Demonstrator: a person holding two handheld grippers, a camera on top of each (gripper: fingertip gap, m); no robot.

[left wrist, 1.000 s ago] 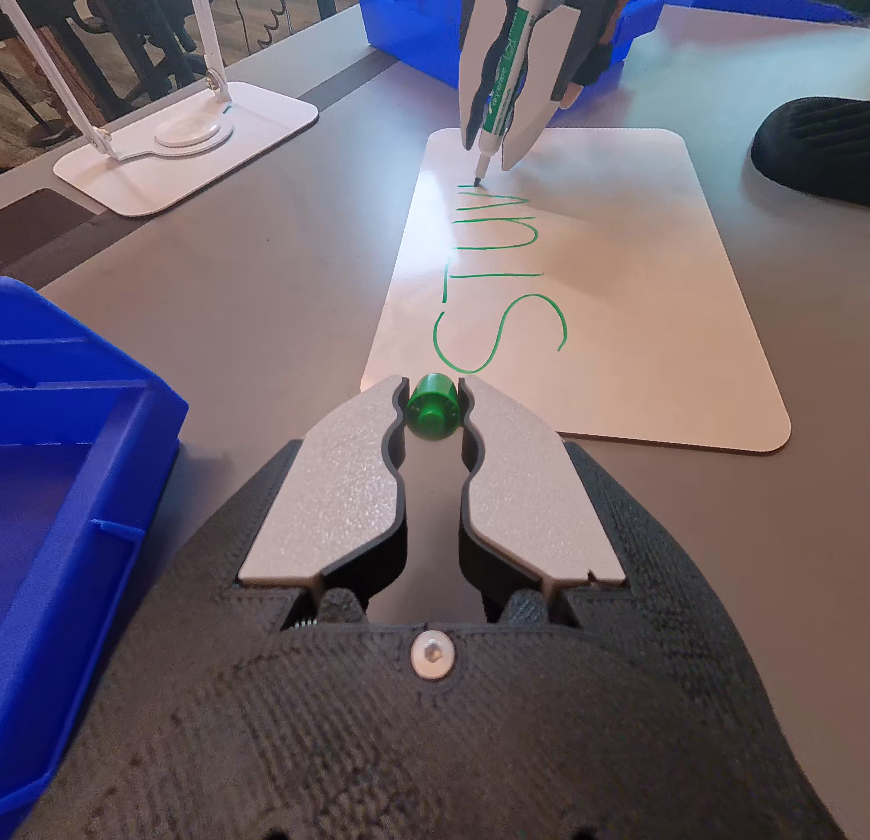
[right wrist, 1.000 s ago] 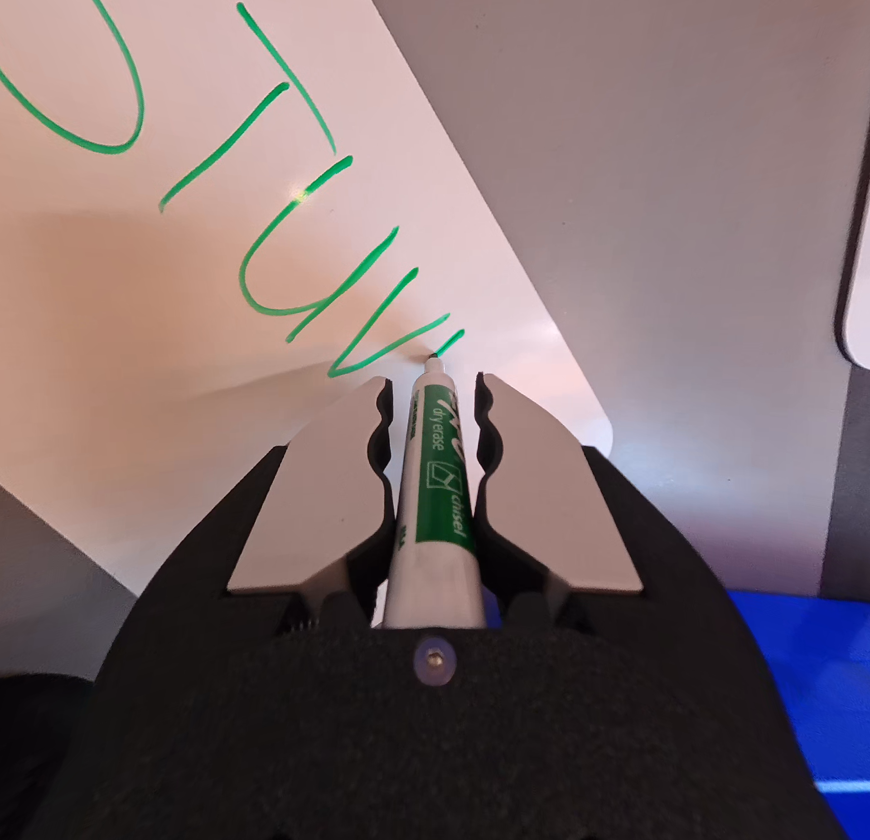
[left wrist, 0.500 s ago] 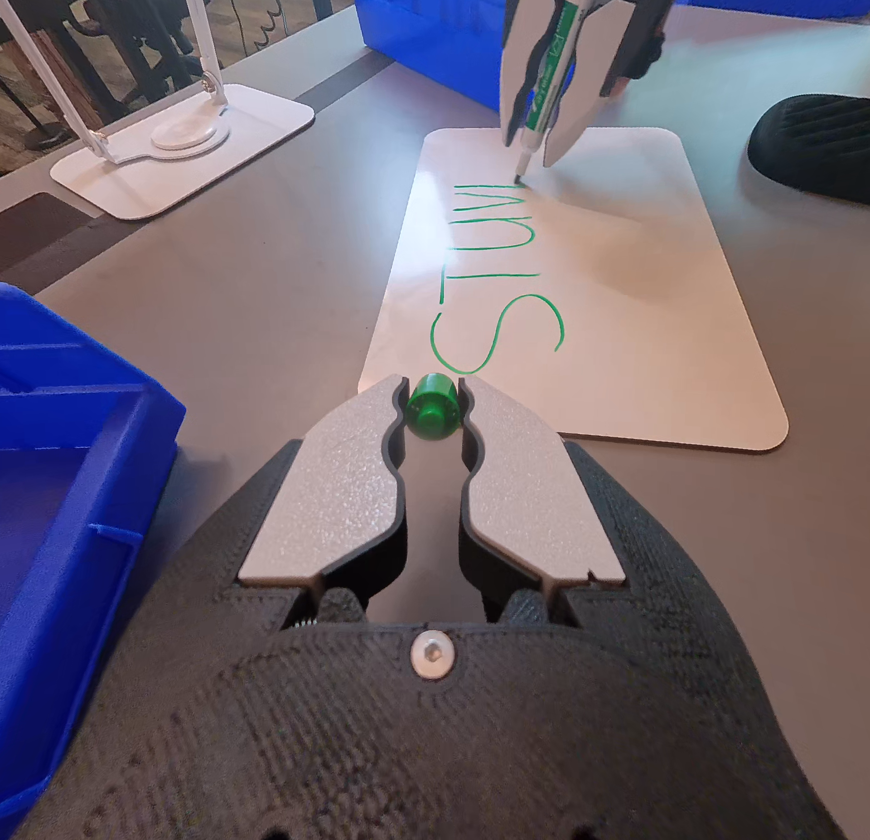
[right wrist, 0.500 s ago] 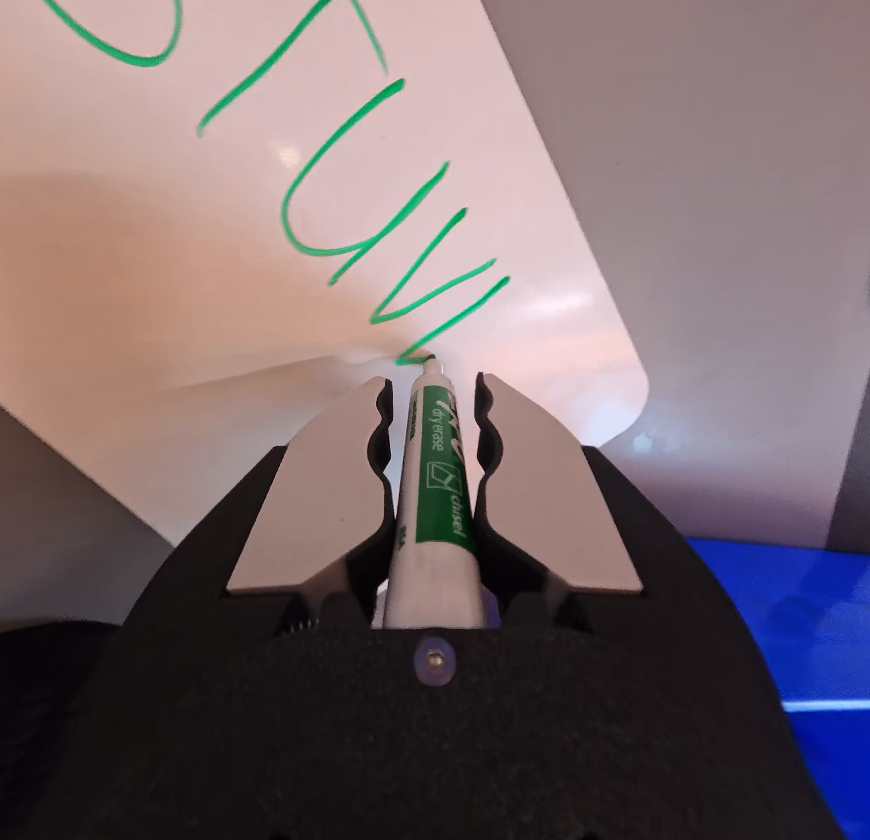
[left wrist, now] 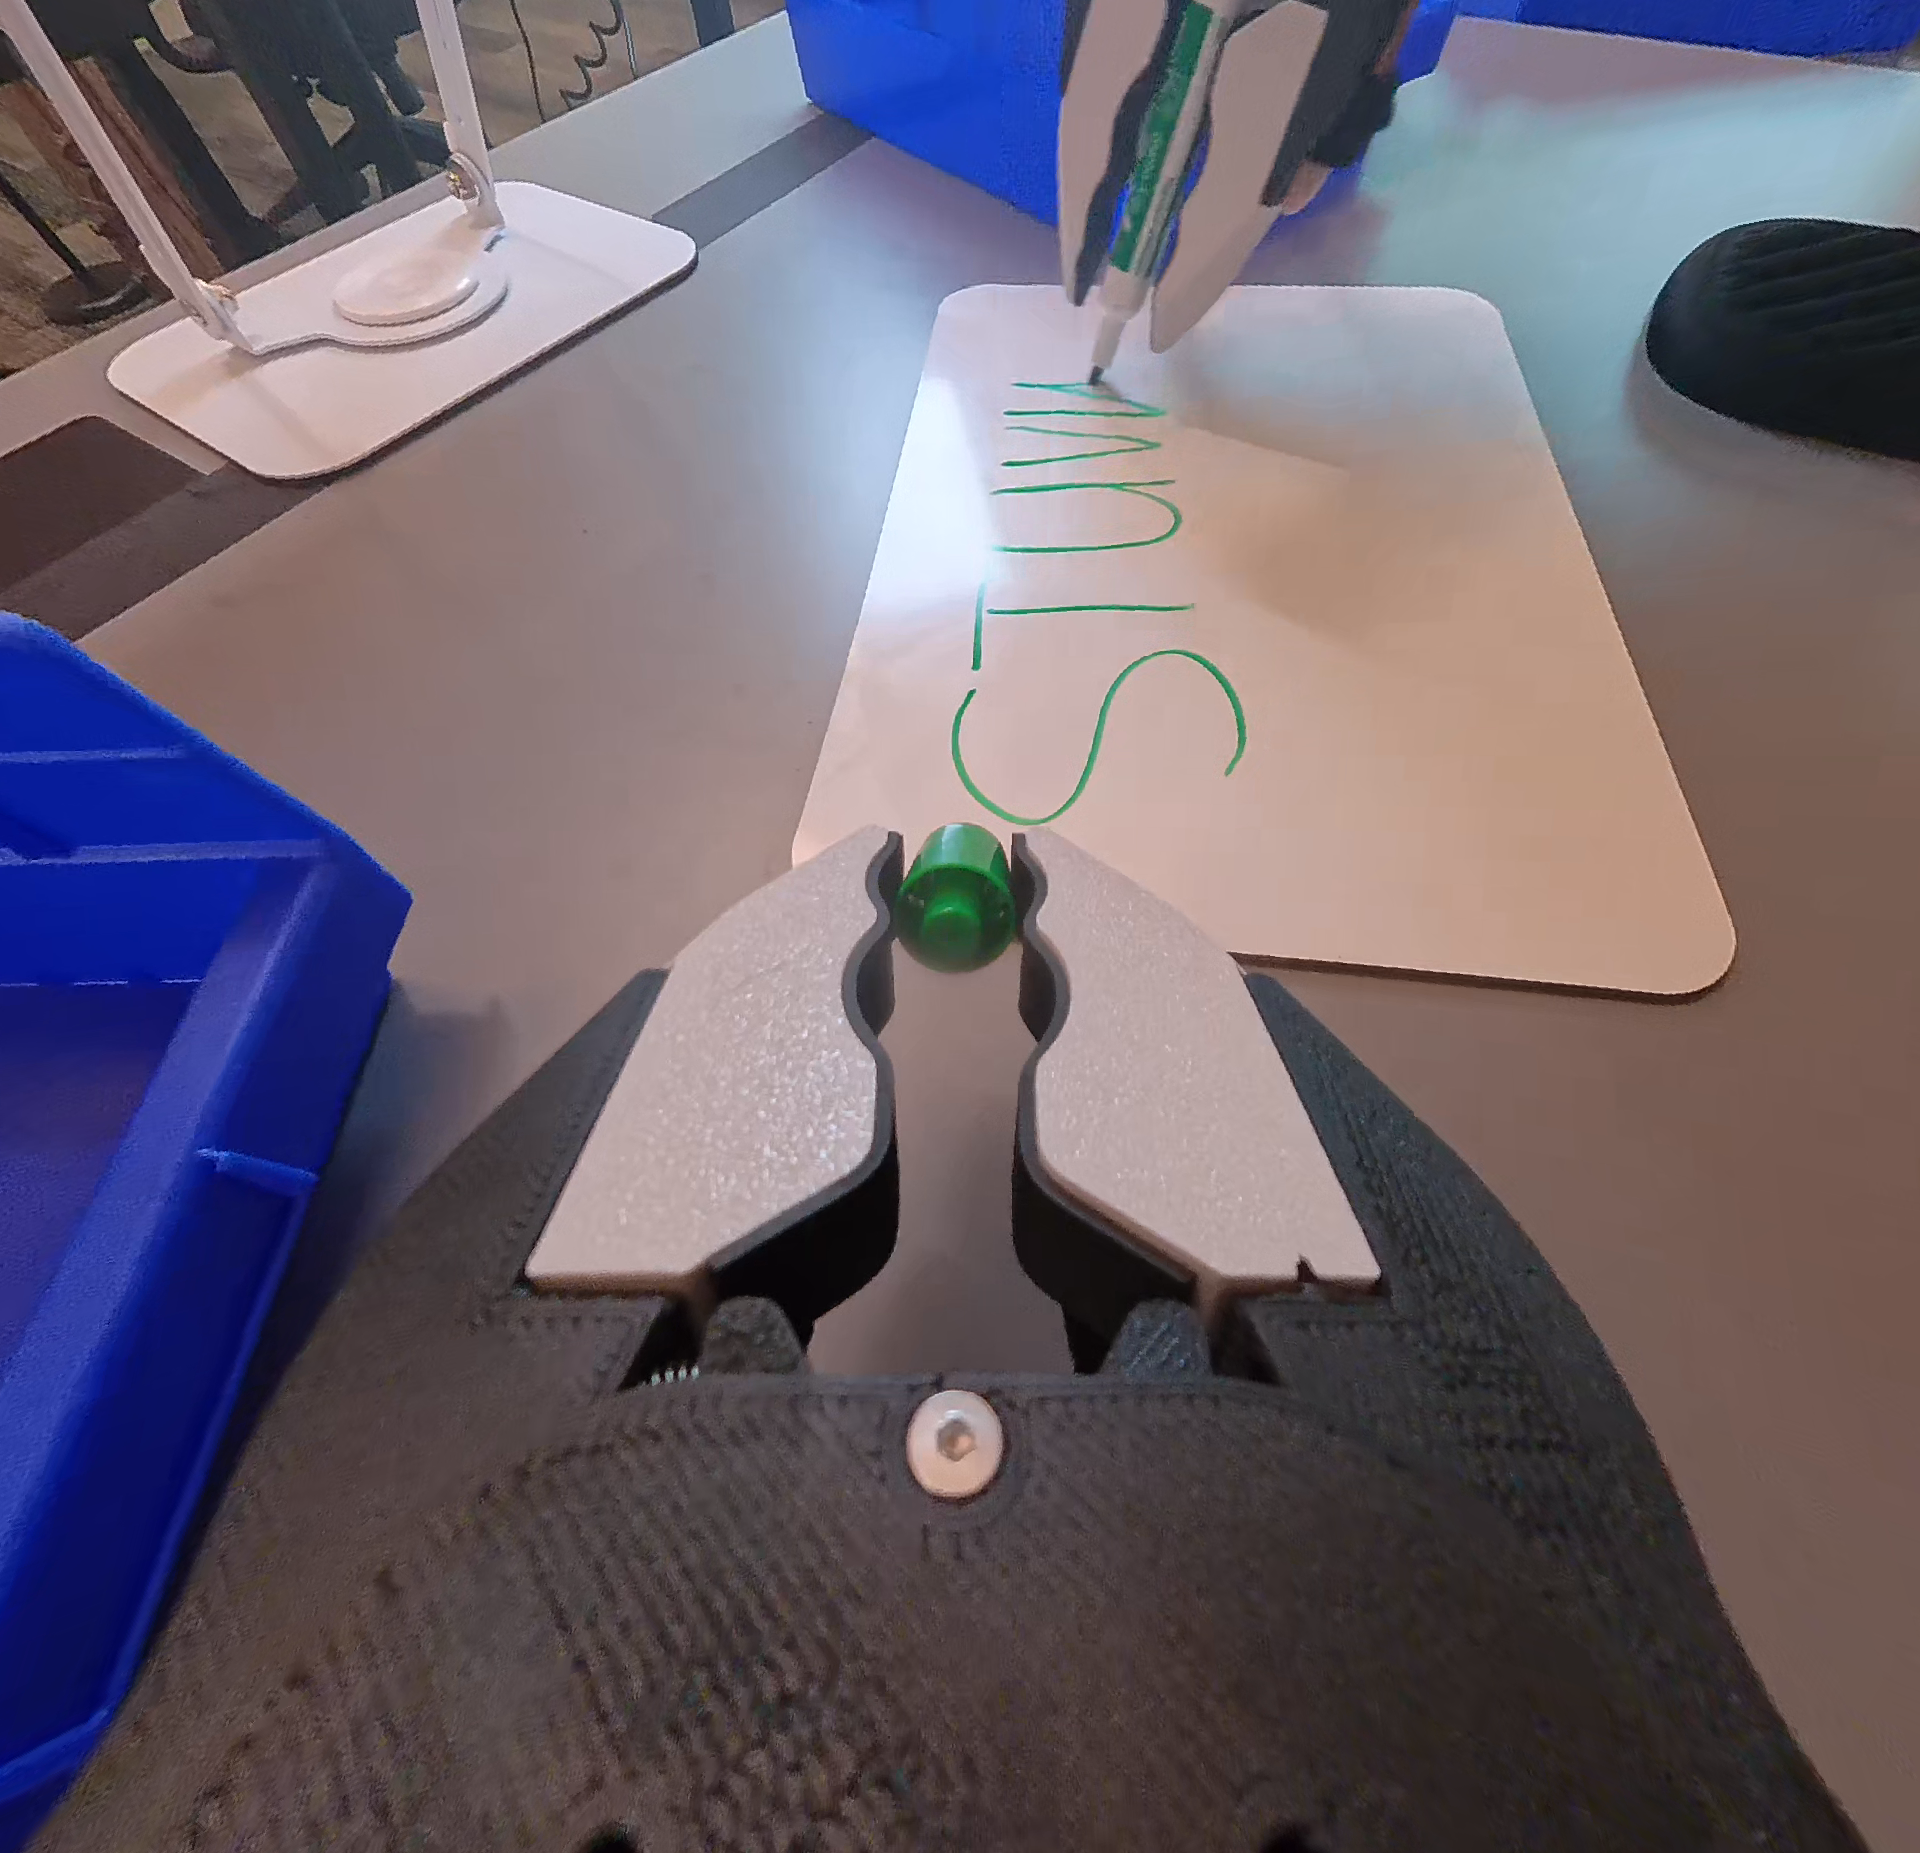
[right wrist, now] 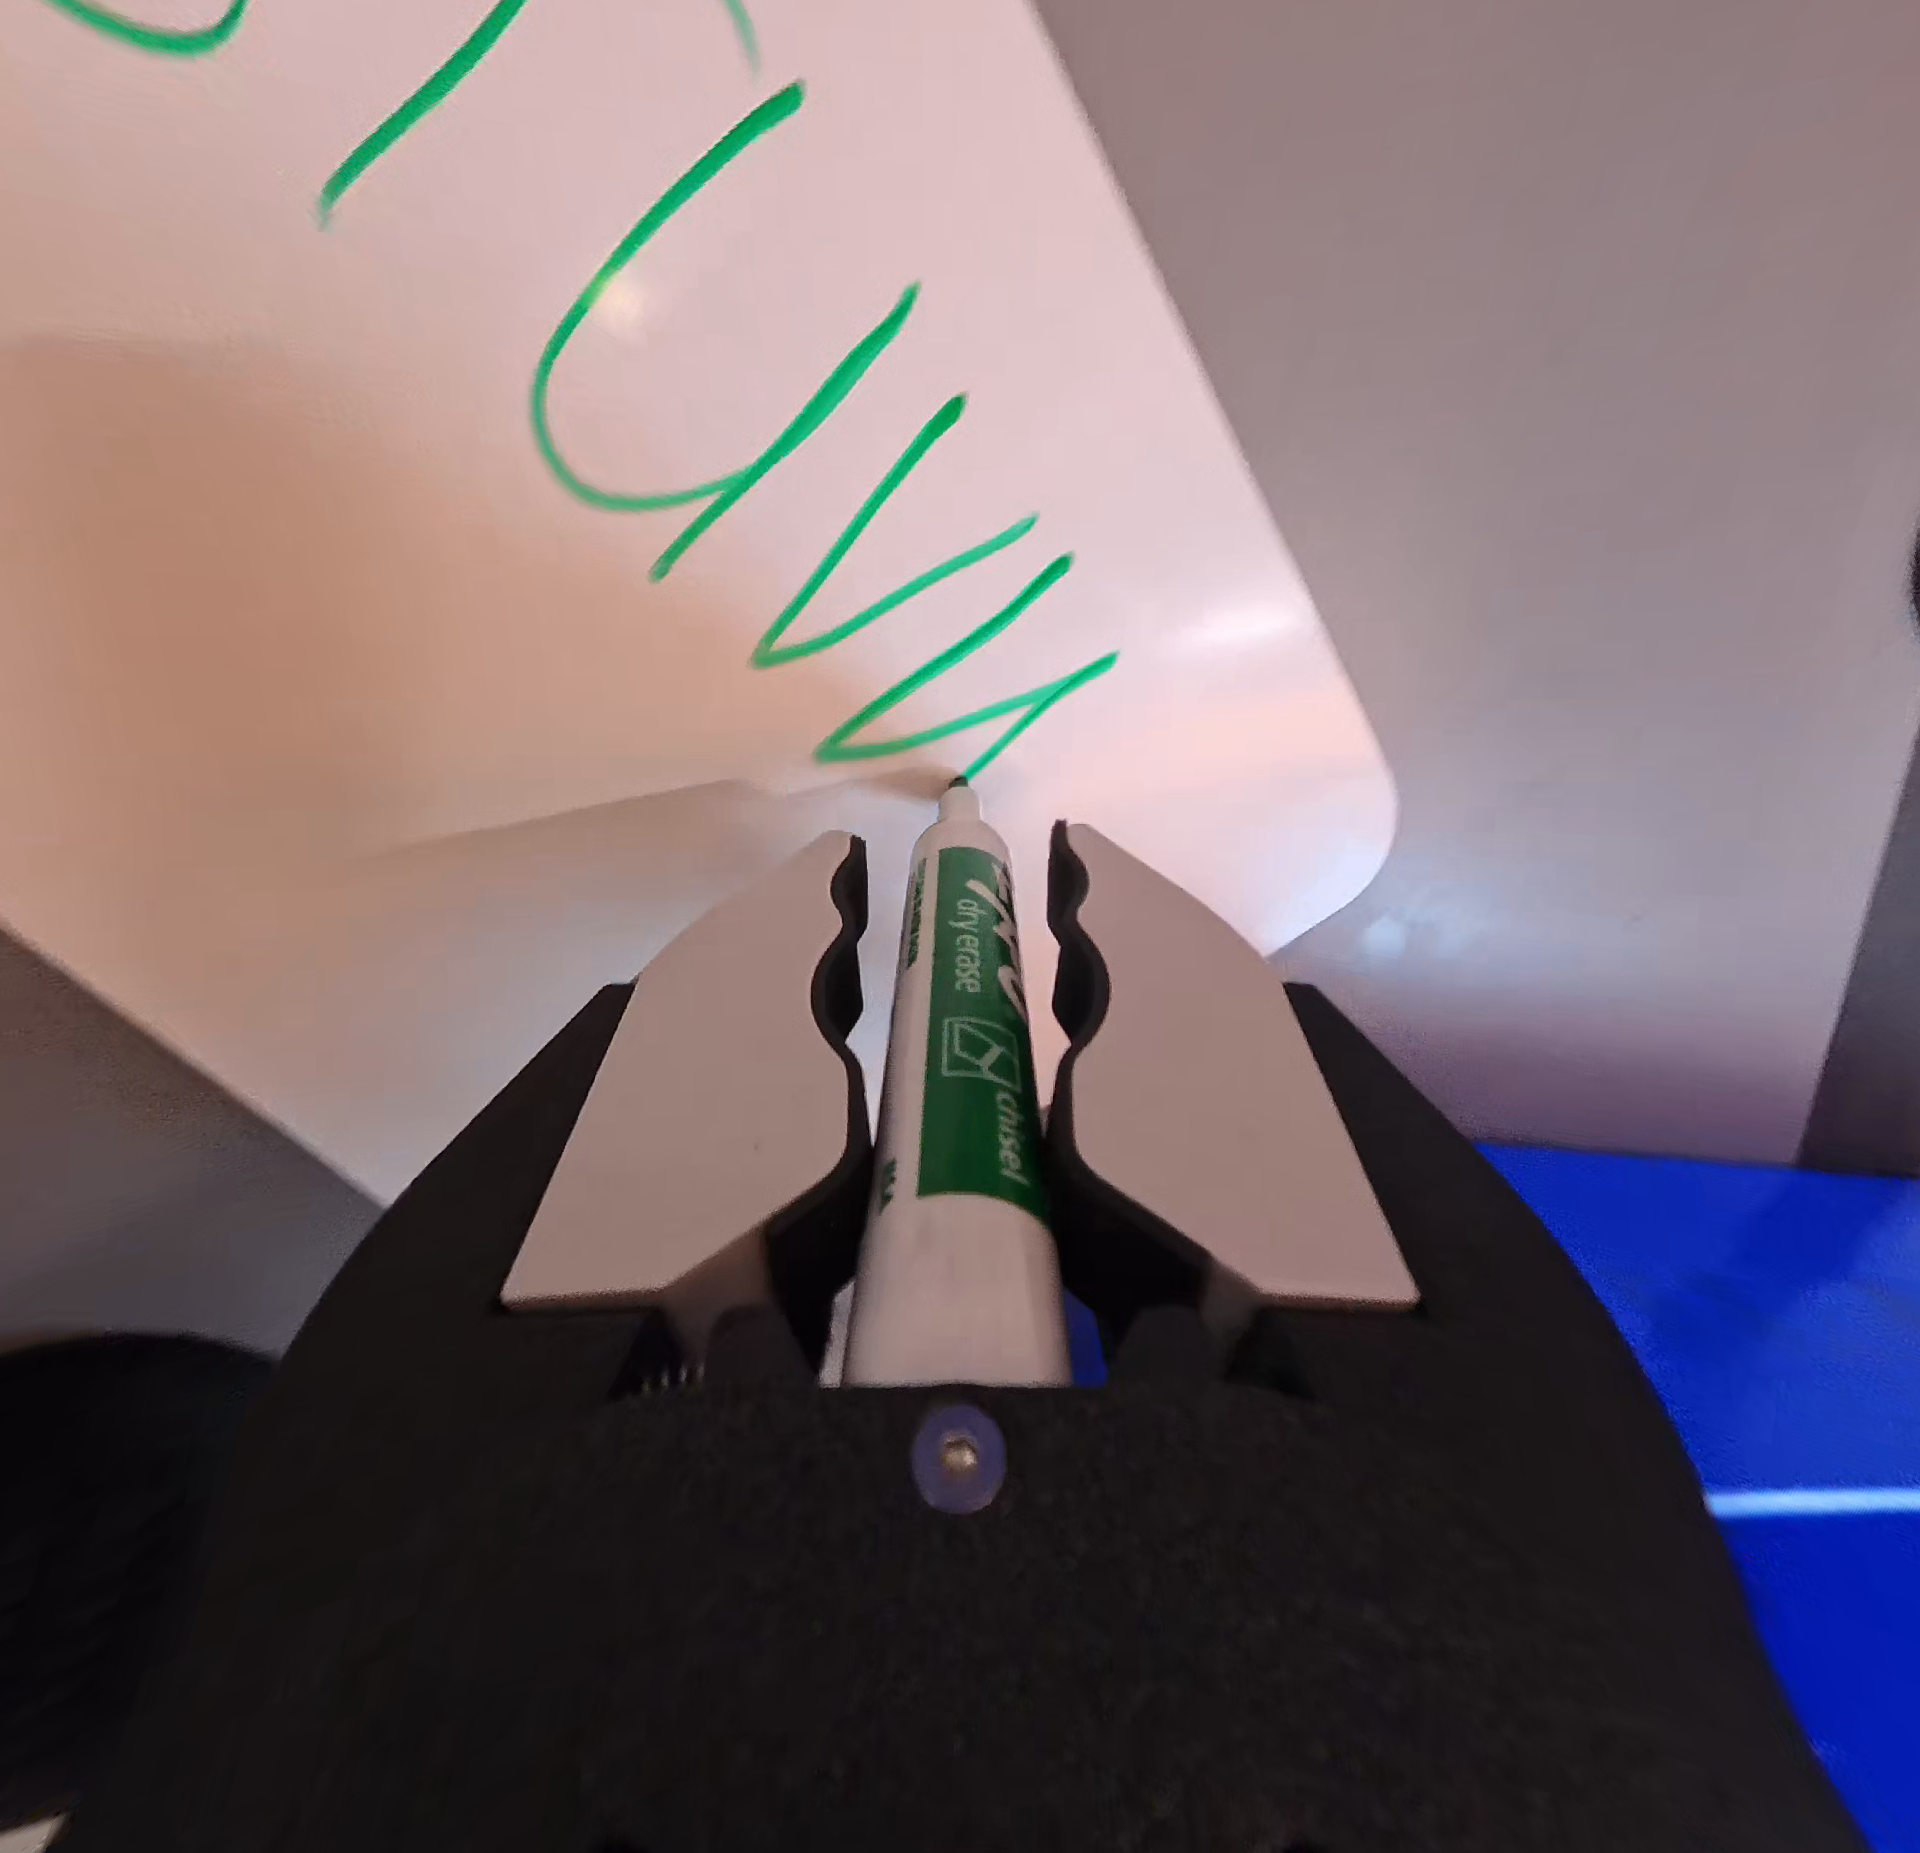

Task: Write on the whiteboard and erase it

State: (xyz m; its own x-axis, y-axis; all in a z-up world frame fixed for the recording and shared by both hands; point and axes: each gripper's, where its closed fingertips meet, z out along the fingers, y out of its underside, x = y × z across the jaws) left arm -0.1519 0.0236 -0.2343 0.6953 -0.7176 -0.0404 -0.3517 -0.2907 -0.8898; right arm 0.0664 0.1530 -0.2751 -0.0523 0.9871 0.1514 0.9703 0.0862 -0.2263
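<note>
Where the whiteboard (left wrist: 1403, 764) lies flat on the grey worktop (left wrist: 582, 681), the green marker (right wrist: 961, 1055), clenched in the right tool (right wrist: 956, 847), touches its tip to the green lettering (left wrist: 1091, 598). The left tool (left wrist: 951, 847) grips the green cap (left wrist: 951, 899) beside a blue bin (left wrist: 156, 972).

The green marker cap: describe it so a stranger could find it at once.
Start at the whiteboard lying flat on the grey table. Just off its near corner, the left gripper pinches the green marker cap at its tips. It is the only loose green piece, apart from the marker.
</note>
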